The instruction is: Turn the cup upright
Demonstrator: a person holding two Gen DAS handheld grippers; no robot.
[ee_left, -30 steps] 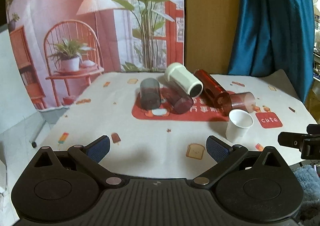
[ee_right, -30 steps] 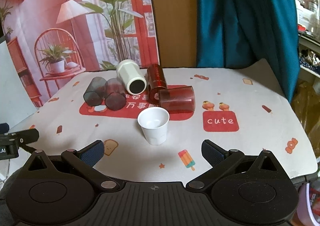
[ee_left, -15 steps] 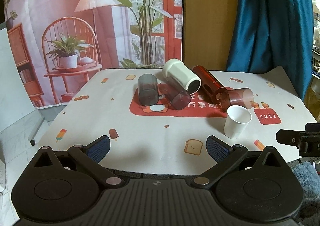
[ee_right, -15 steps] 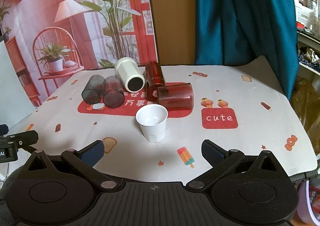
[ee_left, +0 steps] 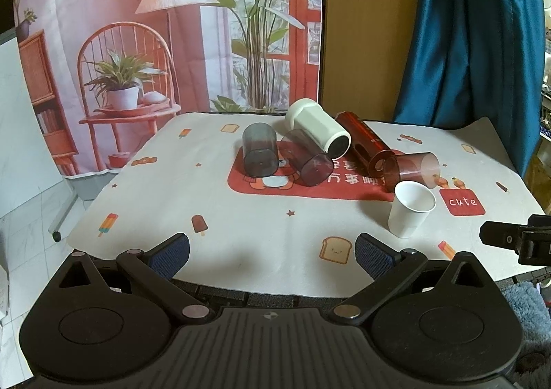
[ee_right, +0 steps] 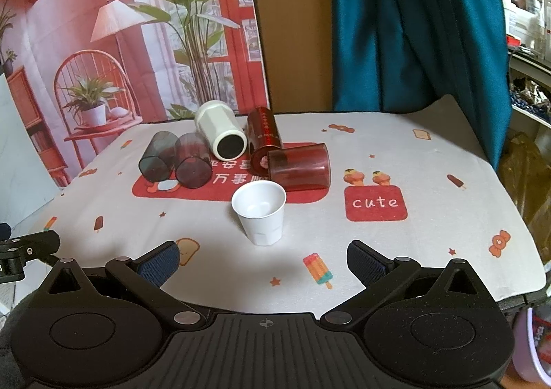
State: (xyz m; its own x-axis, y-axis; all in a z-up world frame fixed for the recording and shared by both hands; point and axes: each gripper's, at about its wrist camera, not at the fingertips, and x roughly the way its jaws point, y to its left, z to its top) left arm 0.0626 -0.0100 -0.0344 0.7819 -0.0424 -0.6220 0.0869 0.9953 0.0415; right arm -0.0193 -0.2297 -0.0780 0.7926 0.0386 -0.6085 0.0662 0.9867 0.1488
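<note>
A white paper cup (ee_right: 260, 213) stands upright on the printed cloth, mouth up; it also shows in the left wrist view (ee_left: 410, 208). Behind it several cups lie on their sides: a grey one (ee_right: 156, 161), a dark purple one (ee_right: 192, 166), a white one (ee_right: 221, 136), a tall red one (ee_right: 263, 143) and a red translucent one (ee_right: 299, 167). My right gripper (ee_right: 263, 260) is open and empty, just in front of the paper cup. My left gripper (ee_left: 272, 256) is open and empty at the table's front edge, left of the cup.
The printed cloth (ee_right: 430, 182) covers the table to its edges. A picture backdrop (ee_left: 137, 27) and a blue curtain (ee_right: 413, 27) stand behind. The right gripper's tip shows at the right in the left wrist view (ee_left: 516, 239).
Both grippers have drawn back a little from the cups and stay open. The cups have not moved.
</note>
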